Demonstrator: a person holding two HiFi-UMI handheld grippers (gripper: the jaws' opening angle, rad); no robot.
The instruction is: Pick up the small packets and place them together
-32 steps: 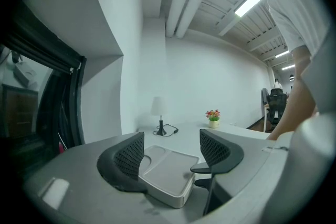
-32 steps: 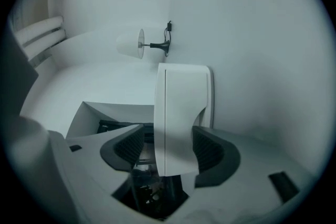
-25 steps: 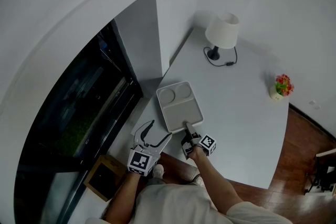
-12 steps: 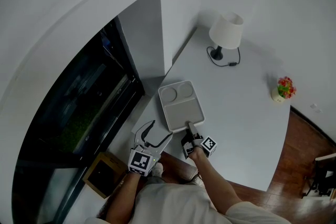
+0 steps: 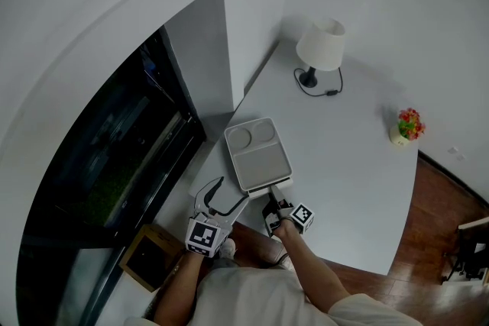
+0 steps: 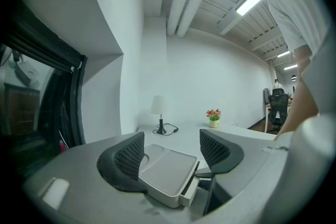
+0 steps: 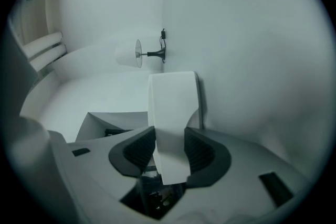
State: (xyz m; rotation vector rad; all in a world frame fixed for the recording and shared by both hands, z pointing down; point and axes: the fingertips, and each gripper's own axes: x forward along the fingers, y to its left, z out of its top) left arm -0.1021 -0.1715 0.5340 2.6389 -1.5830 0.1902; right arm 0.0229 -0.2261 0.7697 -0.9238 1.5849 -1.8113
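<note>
A white desk curves out from a white wall beside a dark window. The packet is plain white. Its near end is buried between the pads, and from the head view it is only a pale sliver by the near right corner of the tray; whether it touches the tray I cannot tell. The right gripper is held about level. Its jaws have just been closing and now clamp the packet on both flat sides. The left gripper, also level at the near edge of the desk, is spread wide and grips nothing, with the tray lying beyond its jaws. Farther off stands a lamp with its cord, and a small flower pot sits well apart on the right.
</note>
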